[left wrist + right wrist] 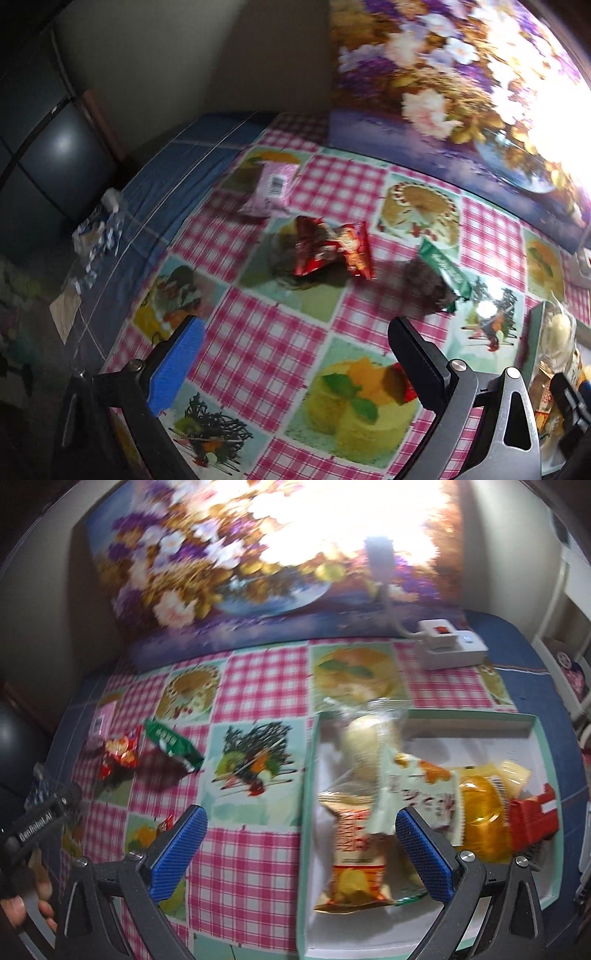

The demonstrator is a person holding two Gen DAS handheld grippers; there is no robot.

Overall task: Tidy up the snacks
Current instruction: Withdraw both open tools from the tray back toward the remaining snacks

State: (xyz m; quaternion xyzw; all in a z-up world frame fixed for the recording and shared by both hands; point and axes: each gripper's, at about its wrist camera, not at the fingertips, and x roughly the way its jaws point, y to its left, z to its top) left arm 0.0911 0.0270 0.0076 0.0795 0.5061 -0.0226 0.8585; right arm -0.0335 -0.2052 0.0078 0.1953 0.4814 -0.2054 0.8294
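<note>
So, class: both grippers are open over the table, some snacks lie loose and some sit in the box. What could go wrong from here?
1. The crumpled red snack packet and the green foil wrapper lie close together; the open left gripper might catch both.
2. The shallow mint-green cardboard box is already piled on its right side, so another packet could slide out.
3. The small red wrapper beside the left fingers is easily overlooked.
</note>
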